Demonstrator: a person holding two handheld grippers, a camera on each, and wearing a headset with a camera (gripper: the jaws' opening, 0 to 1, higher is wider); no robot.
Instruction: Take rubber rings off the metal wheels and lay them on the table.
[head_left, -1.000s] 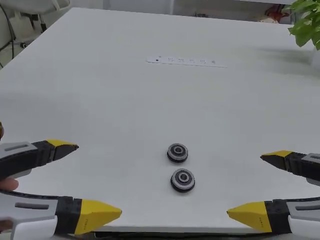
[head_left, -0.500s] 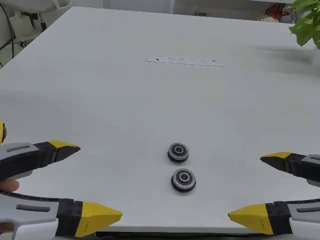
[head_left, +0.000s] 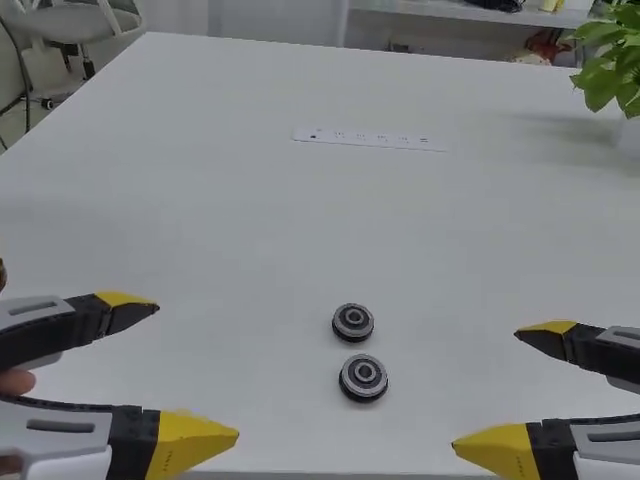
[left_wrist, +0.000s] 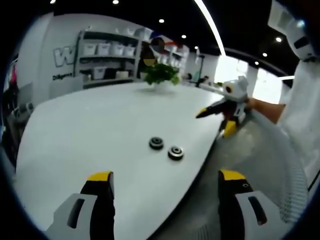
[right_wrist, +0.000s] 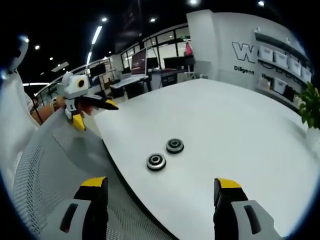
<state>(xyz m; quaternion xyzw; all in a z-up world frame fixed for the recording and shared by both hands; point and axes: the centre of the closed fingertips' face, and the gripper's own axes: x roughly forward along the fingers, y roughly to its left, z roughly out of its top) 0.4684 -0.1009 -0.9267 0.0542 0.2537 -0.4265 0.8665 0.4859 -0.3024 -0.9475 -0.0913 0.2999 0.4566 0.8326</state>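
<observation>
At the near edge of the surface (head_left: 200, 190), your left gripper (head_left: 186, 370) and right gripper (head_left: 488, 390) gape wide, holding nothing. Between them sit the nearer wheel (head_left: 363, 377) and, just beyond, the farther wheel (head_left: 352, 322); a power strip (head_left: 368, 138) lies farther off.

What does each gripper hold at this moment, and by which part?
Nothing is held. The left gripper and the right gripper are open and empty; the far metal wheel and the near metal wheel lie on the table between them.

Table (head_left: 200, 200) matt, smooth; wheels (head_left: 352, 322) glossy metal; rubber rings (head_left: 364, 394) matt black.
</observation>
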